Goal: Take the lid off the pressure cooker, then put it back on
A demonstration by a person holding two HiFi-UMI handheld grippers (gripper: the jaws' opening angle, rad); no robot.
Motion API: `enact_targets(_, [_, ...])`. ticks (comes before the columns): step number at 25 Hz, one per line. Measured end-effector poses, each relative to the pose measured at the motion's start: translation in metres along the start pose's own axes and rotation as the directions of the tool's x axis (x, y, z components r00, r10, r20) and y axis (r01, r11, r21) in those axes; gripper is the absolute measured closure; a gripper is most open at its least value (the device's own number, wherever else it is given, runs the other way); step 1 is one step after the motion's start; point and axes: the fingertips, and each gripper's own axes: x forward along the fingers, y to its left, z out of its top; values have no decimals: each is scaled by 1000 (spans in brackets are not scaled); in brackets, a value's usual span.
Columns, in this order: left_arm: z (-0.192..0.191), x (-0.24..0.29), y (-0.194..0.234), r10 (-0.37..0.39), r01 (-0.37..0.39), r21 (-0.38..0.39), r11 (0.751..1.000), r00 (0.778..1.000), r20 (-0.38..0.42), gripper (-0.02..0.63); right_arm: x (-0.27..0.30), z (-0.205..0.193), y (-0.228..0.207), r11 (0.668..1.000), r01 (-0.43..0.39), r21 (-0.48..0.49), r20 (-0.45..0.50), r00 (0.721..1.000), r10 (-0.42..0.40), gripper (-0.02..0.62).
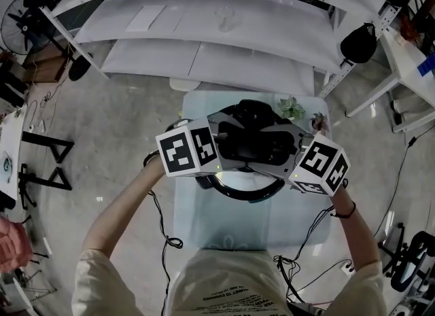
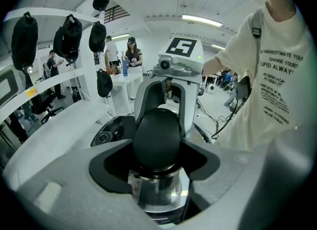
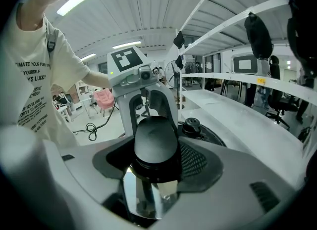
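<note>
Left claw (image 2: 158, 140) clamped on cooker (image 2: 159, 197) left handle (image 2: 156, 125); right claw (image 3: 156, 141) on right handle (image 3: 155, 155); lid (image 3: 209, 133) on, removal seemingly pending.

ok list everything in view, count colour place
pressure cooker: 1, steel, table centre
lid: 1, black, on cooker
left side handle: 1, black, between left jaws
right side handle: 1, black, between right jaws
table: 1, pale, before the person
leafy thing: 1, green, table's far corner
shelves: several, white, behind table
hanging items: several, black, on rack posts
chair: 1, pink, background
left hand-held gripper: 1, grey, shut on left side handle
right hand-held gripper: 1, grey, shut on right side handle
person's shirt: 1, cream, lower edge
</note>
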Motion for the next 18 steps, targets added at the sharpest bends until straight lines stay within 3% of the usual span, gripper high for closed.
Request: enact_targets(18, [1,1,-1,-50,49,31,998,998,38,316,1,0,-1,1000,-3,15,15,1000,3,321])
